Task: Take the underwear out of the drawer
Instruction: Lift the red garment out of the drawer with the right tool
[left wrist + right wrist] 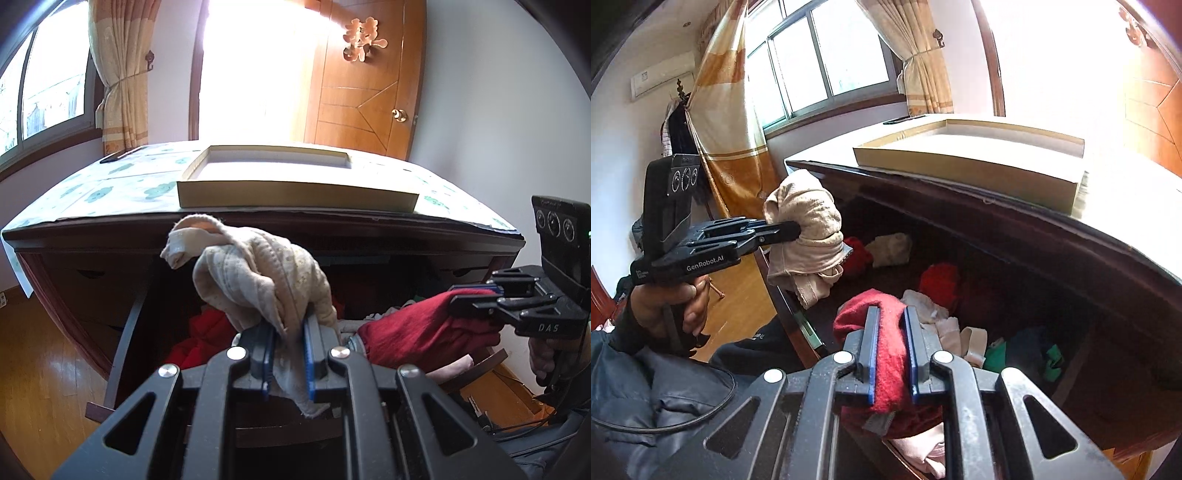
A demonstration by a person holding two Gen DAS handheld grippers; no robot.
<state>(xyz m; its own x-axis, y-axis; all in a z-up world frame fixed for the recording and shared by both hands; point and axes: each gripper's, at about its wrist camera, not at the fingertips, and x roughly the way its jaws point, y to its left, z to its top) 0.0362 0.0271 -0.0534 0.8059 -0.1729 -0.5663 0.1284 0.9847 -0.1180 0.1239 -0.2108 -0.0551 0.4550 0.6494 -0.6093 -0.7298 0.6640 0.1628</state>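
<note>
My left gripper (290, 325) is shut on a beige underwear (255, 273), which bunches up above the fingers in front of the open dark wooden drawer (122, 332). The right wrist view shows the same beige underwear (809, 243) hanging from the left gripper (796, 229) above the drawer's left side. My right gripper (892, 314) is shut on a red underwear (886, 354) just above the clothes in the drawer (997, 280). From the left wrist view, the right gripper (458, 299) holds the red underwear (417, 325) at the right.
A shallow cardboard tray (295, 184) lies on the dresser top (92, 188) above the drawer. Red, cream, pink and green clothes (942, 280) lie loose in the drawer. Wooden floor (44, 369) lies to the left, a door (365, 92) behind. A hand (676, 302) grips the left tool.
</note>
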